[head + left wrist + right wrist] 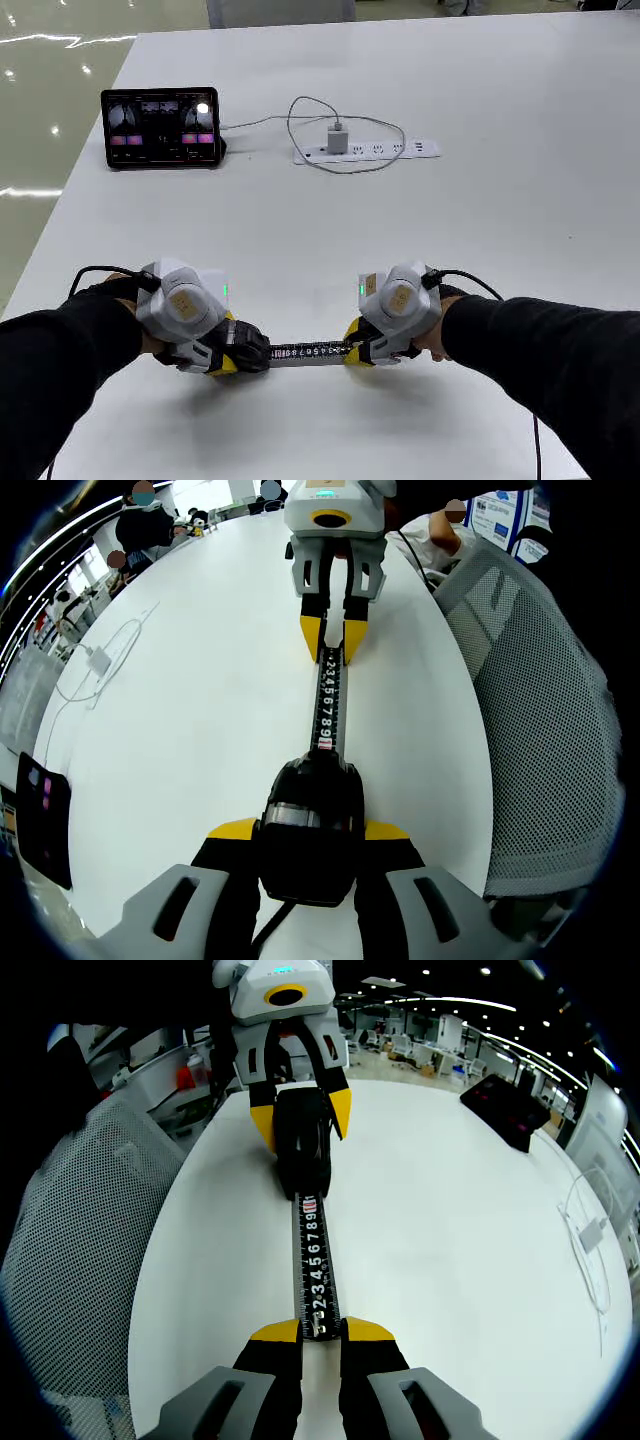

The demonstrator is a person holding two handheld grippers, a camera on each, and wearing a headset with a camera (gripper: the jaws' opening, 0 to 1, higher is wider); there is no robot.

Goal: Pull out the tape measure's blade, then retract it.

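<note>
Left tongs [310,832]: we find them clamped on the black tape measure case [312,800].
Right tongs [321,1330]: pinched shut on the blade [312,1260] tip.
Blade: partly drawn out, stretched between both tongs over the white surface [480,220].

Your tape measure [262,350] lies at 6 o'clock on the tabletop [480,220], between left tool [228,352] and right tool [358,353]; tablet [161,126] at 11, power strip [372,150] at 12.

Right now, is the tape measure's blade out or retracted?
Out, partly. A short numbered stretch of blade spans from the case in the left gripper to the right gripper, shut on its tip.
</note>
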